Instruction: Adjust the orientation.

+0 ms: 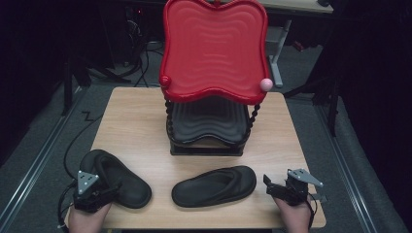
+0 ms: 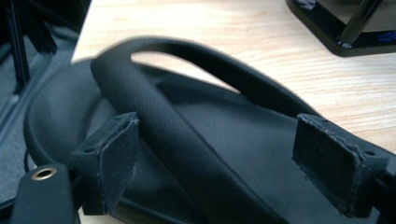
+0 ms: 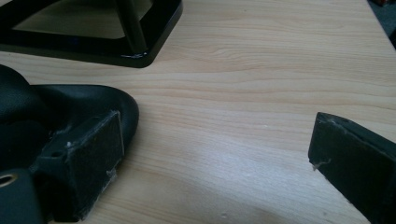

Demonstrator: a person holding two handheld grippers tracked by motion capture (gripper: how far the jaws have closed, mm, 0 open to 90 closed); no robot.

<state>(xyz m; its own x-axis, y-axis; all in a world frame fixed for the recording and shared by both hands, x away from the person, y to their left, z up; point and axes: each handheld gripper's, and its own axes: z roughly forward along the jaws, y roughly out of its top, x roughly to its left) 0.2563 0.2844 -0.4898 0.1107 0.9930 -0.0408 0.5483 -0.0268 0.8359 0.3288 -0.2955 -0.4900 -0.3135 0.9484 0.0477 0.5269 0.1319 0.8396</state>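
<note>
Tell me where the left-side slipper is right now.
In the high view, the left slipper lies at the table's front-left corner, under the open left hand-held gripper, left of the other slipper.

Left sandal [image 2: 196, 154]: heel end cut off by the bottom edge of the left gripper view; strap blurred.
Right sandal [image 3: 42, 112]: just one end inside the right gripper view.
Rack base [image 3: 93, 42]: cropped at the top.
Red tray [image 1: 214, 48]: hides the black tray's [image 1: 206, 121] back.
</note>
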